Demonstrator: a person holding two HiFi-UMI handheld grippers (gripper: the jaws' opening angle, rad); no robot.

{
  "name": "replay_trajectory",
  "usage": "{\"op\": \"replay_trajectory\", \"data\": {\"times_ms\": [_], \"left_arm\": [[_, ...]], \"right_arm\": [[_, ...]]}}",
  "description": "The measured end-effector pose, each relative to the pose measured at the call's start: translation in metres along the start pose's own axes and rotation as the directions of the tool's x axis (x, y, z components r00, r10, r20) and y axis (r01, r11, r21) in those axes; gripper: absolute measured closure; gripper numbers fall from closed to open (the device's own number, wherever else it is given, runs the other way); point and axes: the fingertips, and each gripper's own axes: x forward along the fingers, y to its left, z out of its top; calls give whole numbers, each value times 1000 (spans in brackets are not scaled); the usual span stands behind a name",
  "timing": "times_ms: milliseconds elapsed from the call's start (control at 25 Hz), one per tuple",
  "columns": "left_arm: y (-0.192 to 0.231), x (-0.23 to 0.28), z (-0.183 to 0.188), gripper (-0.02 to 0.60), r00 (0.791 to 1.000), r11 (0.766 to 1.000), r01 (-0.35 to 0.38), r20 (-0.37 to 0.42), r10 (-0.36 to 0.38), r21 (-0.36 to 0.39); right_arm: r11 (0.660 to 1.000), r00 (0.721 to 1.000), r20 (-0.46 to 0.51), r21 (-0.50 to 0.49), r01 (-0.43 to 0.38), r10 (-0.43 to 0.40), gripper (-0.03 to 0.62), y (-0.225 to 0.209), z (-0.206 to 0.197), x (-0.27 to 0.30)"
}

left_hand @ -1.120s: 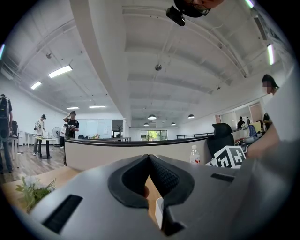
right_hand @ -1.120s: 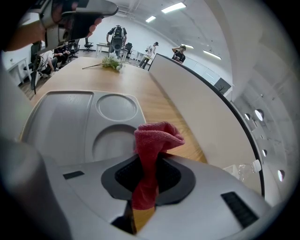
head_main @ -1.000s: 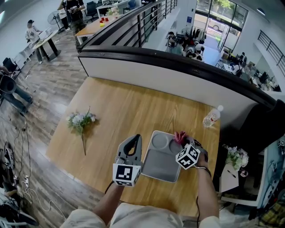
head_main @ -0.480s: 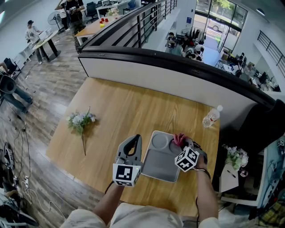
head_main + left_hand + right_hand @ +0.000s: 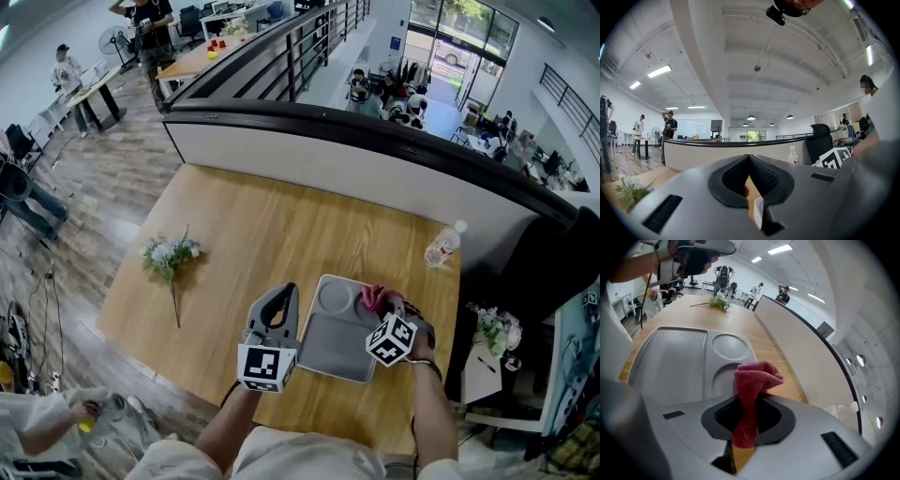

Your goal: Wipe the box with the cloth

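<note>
Over the grey box (image 5: pixel 330 354), right claw (image 5: pixel 746 414) grips red cloth (image 5: pixel 757 376); left claw (image 5: pixel 749 158) clenched.

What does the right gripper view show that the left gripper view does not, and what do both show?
Only the right gripper view shows the red cloth pinched in the right hand-held gripper, above the round compartments of the grey box. Only the left gripper view shows that the left hand-held gripper has its jaws together with nothing between them, and a black chair behind. Both views show the wooden table and the flowers lying on it.
</note>
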Motion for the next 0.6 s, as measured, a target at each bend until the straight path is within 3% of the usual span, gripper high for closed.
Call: {"op": "replay_trajectory", "data": {"times_ms": [600], "left_arm": [[-2, -1, 0, 569, 1000, 1000, 7, 0, -7, -1]], "right_arm": [[1000, 1000, 5, -20, 3, -3, 514, 16, 0, -10]]}}
